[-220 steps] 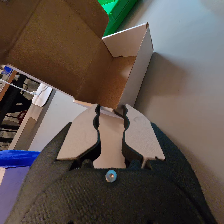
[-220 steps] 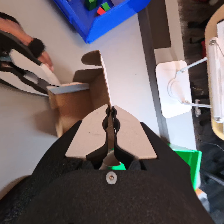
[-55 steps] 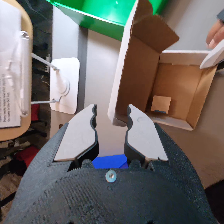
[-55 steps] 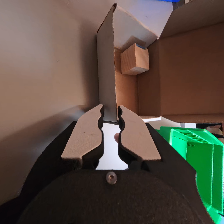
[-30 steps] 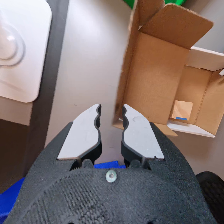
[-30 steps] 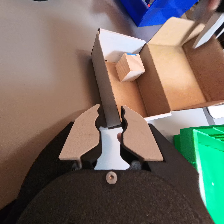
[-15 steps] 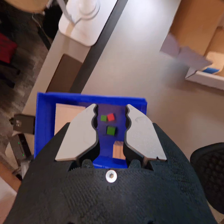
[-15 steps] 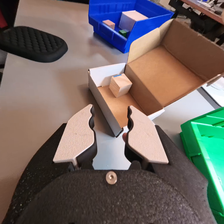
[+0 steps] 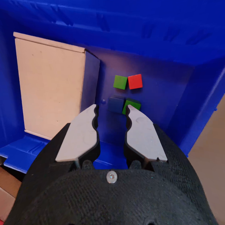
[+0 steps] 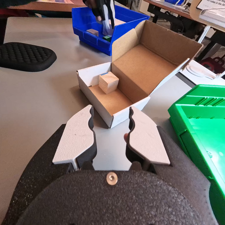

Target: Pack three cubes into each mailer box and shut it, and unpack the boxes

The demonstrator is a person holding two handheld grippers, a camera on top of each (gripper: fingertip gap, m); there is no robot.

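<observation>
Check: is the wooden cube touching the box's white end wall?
Cannot tell. In the right wrist view the wooden cube stands in the box's far corner, overlapping the white end wall, so any gap behind it is hidden.

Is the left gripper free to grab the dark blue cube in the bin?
Probably yes: the left gripper is open just above the dark blue cube, though the green cube touching it crowds one finger.

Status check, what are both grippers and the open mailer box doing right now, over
Left gripper open, down in blue bin over small cubes. Right gripper open, empty, at mailer box corner. Box open, one wooden cube inside. Nothing blocking.
</observation>
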